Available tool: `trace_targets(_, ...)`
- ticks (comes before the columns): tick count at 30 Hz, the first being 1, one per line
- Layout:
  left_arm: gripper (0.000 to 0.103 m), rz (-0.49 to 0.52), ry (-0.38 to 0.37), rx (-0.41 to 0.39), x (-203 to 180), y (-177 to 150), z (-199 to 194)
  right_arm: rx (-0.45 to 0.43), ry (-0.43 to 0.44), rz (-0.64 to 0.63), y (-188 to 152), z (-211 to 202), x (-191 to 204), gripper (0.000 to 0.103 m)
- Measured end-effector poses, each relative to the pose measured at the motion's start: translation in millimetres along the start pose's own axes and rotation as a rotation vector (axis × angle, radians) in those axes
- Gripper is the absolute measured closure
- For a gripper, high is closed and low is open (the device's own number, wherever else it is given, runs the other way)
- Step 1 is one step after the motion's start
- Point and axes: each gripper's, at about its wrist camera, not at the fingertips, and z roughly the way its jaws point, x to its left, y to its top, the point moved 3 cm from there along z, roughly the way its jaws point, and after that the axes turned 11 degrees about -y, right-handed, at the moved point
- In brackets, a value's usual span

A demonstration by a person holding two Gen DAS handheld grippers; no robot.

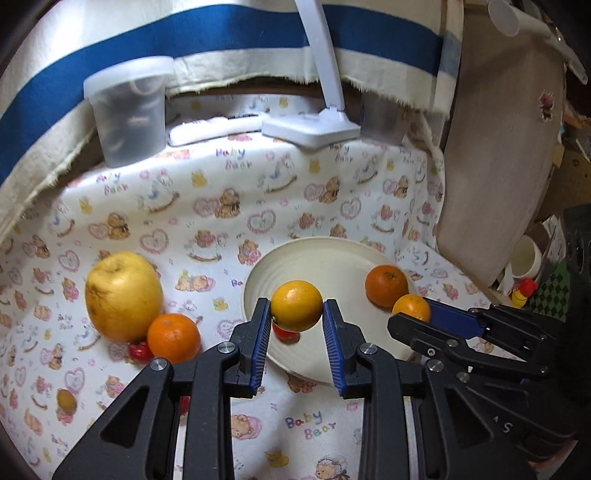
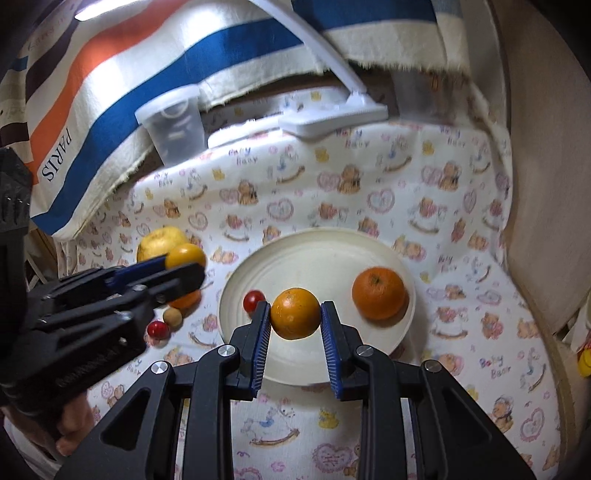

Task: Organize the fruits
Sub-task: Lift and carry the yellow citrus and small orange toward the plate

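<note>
My left gripper (image 1: 297, 308) is shut on a yellow-orange citrus (image 1: 296, 301), held in the air near the left rim of the cream plate (image 1: 332, 254). My right gripper (image 2: 295, 314) is shut on an orange (image 2: 295, 312) above the plate (image 2: 317, 247). A darker orange (image 2: 378, 293) and a small red fruit (image 2: 254, 300) lie on the plate. On the cloth to the left lie a big yellow apple (image 1: 123, 295), another orange (image 1: 173, 338), a red ball (image 2: 158, 329) and a tan ball (image 2: 173, 316). Each gripper shows in the other's view: right gripper (image 1: 412, 314), left gripper (image 2: 183, 266).
A bear-print cloth (image 1: 295, 206) covers the table. At the back stand a lidded clear tub (image 1: 127, 114) and a white lamp base (image 1: 314, 127) under a striped hanging cloth (image 1: 221, 33). A beige chair back (image 1: 498, 166) borders the right side.
</note>
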Motion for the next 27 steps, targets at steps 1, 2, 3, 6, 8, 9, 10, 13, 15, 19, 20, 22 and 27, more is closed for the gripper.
trace_targets(1,0.075,0.001,-0.001,0.003,0,-2,3,0.011,0.004,-0.002,-1,3,0,0.074)
trace_targets(2,0.075,-0.002,-0.007,0.006,1,-4,5,0.022,0.007,-0.002,-2,5,0,0.074)
trace_targets(3,0.075,-0.005,-0.014,0.014,3,-7,8,0.036,0.009,-0.004,-3,8,0,0.074)
trace_targets(6,0.075,-0.012,-0.033,0.031,6,-10,17,0.081,0.008,-0.004,-7,19,-1,0.074)
trace_targets(8,0.075,-0.021,-0.056,0.044,9,-13,22,0.106,0.007,-0.005,-10,26,-1,0.074)
trace_targets(9,0.075,-0.025,-0.064,0.048,9,-13,25,0.115,0.006,-0.006,-10,28,-1,0.074)
trace_targets(10,0.075,-0.029,-0.069,0.05,10,-14,27,0.125,0.004,-0.007,-11,30,-1,0.074)
trace_targets(13,0.075,-0.045,-0.085,0.055,12,-17,31,0.151,-0.01,-0.014,-14,38,0,0.074)
trace_targets(15,0.075,-0.055,-0.082,0.06,15,-18,32,0.164,-0.025,-0.022,-15,43,0,0.074)
trace_targets(19,0.075,-0.048,-0.078,0.056,16,-18,32,0.183,-0.042,-0.029,-18,51,1,0.074)
trace_targets(20,0.075,-0.05,-0.081,0.048,17,-18,31,0.182,-0.046,-0.028,-18,51,1,0.074)
trace_targets(22,0.075,-0.046,-0.084,0.033,18,-17,28,0.177,-0.057,-0.021,-18,51,0,0.074)
trace_targets(27,0.075,-0.047,-0.085,0.031,21,-16,28,0.182,-0.058,-0.023,-18,52,0,0.074)
